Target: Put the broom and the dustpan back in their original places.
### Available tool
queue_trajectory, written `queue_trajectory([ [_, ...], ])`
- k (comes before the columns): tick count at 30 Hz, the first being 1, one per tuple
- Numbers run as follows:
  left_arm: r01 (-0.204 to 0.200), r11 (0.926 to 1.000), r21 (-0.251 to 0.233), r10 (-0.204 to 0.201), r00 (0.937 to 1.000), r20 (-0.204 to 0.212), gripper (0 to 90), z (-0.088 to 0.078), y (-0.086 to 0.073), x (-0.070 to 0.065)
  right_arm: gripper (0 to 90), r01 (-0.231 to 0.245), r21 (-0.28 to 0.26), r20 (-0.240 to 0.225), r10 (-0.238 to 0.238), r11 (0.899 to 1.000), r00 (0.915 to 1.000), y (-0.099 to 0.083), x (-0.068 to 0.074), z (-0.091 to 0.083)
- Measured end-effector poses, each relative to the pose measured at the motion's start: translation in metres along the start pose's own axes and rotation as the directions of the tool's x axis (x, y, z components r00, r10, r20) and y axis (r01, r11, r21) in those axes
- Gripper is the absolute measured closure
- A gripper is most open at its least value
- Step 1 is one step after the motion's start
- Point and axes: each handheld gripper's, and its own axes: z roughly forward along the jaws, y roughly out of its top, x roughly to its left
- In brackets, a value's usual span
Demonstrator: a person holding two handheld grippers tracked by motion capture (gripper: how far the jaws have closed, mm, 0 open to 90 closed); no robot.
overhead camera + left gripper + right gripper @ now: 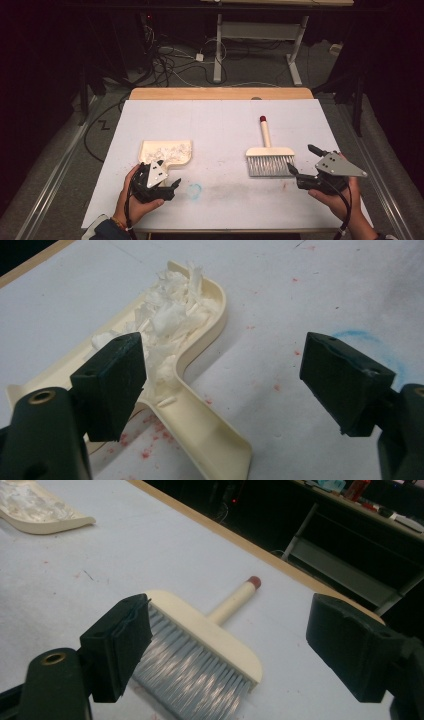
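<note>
A cream dustpan (165, 152) lies on the white table cover at the left, holding a heap of white paper shreds (170, 315). Its handle (210, 440) runs toward my left gripper (167, 184), which is open just in front of it; nothing is between the jaws. A cream hand brush (269, 155) with grey bristles (195, 675) and a red-tipped handle (254, 582) lies flat at the right. My right gripper (299, 161) stands open beside the brush head, jaws wide apart, holding nothing.
A faint blue smudge (194, 189) and small red specks (150, 452) mark the white cover (215, 120). The table's wooden back edge (220, 93) shows behind it. A desk frame and cables (200, 55) sit on the floor beyond.
</note>
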Motion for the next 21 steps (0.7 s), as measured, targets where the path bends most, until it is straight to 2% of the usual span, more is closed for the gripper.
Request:
queue_trajectory([
  [6,0.003,1.0,-0.005,-0.003,1.0,-0.004,18.2,-0.001,0.0,0.001,18.4,-0.002,0.012,0.003,0.002,1.0,1.0,-0.014,0.0,-0.004],
  [8,-0.005,1.0,-0.002,0.005,0.9999,-0.009,18.2,-0.001,0.0,0.0,18.4,0.004,0.012,0.007,-0.004,1.0,1.0,-0.02,0.001,-0.005],
  [10,-0.011,0.9999,-0.002,0.011,0.9999,-0.007,18.2,-0.001,0.0,-0.001,18.4,-0.01,0.012,-0.006,0.01,1.0,0.9999,-0.027,0.002,-0.006],
  [12,-0.018,0.9998,-0.002,0.018,0.9998,-0.006,18.2,-0.001,0.0,-0.002,18.5,0.005,0.023,0.004,-0.005,1.0,1.0,-0.035,0.004,-0.007],
  [14,-0.02,0.9998,-0.001,0.02,0.9998,-0.006,18.2,-0.001,-0.001,-0.003,18.6,-0.016,0.029,-0.009,0.017,0.999,0.9998,-0.042,0.004,-0.008],
  [18,-0.021,0.9998,-0.001,0.021,0.9998,-0.004,18.2,0.0,-0.001,-0.005,20.0,-0.023,0.05,-0.014,0.023,0.998,0.9996,-0.053,0.009,-0.007],
  [21,-0.026,0.9996,-0.004,0.026,0.9997,0.001,18.2,-0.001,-0.001,-0.006,19.6,-0.01,0.055,-0.02,0.011,0.998,0.9997,-0.057,0.013,-0.007],
])
